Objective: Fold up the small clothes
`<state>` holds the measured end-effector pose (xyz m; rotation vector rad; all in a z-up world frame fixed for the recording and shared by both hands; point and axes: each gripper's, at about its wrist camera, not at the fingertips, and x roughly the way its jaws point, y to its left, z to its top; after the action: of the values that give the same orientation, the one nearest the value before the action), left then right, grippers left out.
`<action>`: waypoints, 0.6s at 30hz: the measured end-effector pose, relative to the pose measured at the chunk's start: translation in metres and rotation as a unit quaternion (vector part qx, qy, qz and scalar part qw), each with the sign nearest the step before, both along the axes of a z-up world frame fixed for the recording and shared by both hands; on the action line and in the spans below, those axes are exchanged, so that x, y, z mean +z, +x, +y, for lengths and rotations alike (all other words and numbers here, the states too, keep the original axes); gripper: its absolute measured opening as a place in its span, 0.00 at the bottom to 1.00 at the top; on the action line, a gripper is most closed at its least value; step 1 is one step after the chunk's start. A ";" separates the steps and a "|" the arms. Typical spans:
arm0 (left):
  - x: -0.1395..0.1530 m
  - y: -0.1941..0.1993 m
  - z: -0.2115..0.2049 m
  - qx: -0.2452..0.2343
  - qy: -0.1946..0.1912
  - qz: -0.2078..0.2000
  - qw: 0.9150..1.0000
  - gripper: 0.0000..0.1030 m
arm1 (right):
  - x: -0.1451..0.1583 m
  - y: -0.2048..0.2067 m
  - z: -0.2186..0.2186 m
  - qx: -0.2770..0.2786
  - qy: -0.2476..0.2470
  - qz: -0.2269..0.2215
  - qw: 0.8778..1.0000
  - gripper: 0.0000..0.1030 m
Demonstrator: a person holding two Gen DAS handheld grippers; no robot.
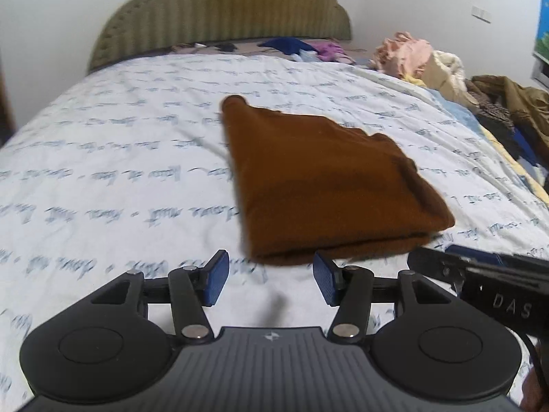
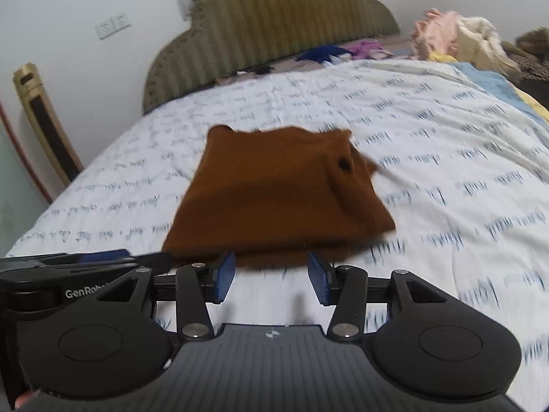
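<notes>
Brown knit fabric, the small garment (image 1: 329, 185), is seen lying folded into a thick, roughly square packet near the middle of the bed (image 1: 103, 171), on the white quilt printed with blue script, well clear of the headboard (image 1: 219, 17) and of the heap of loose clothes (image 1: 446, 68) along the bed's right edge. The left gripper (image 1: 271, 281) is held just short of the packet's near edge, its blue pads standing about half apart with nothing between them. The right gripper (image 2: 271, 278) is held alongside, also half open and empty; bare quilt is visible in both gaps.

The fold appears to be finished, though motion blur leaves the far corners uncertain, and a small sleeve or cuff opening is seen on the upper layer in the right wrist view. The step in hand is judged to be a withdrawal after release. It is done well if both grippers are drawn away level and clear of the near edge, so that no layer is snagged or dragged open, and if any bulging corner is pressed flat before the next garment is taken from the heap.
</notes>
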<state>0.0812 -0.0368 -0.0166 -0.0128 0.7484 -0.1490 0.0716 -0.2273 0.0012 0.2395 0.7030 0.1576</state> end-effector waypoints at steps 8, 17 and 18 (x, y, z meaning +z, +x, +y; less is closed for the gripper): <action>-0.007 -0.019 0.017 0.032 -0.007 0.024 0.999 0.55 | -0.010 -0.018 0.011 -0.020 -0.021 0.013 0.999 0.52; -0.019 -0.018 0.035 0.059 -0.006 0.034 0.998 0.62 | -0.018 -0.013 -0.003 -0.038 -0.036 0.015 0.999 0.56; -0.019 -0.018 0.036 0.059 -0.005 0.034 0.998 0.62 | -0.019 -0.012 -0.003 -0.038 -0.036 0.015 0.999 0.56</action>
<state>0.0635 -0.0005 -0.0360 -0.0720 0.8133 -0.0407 0.0596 -0.2305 -0.0174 0.1986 0.7266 0.0566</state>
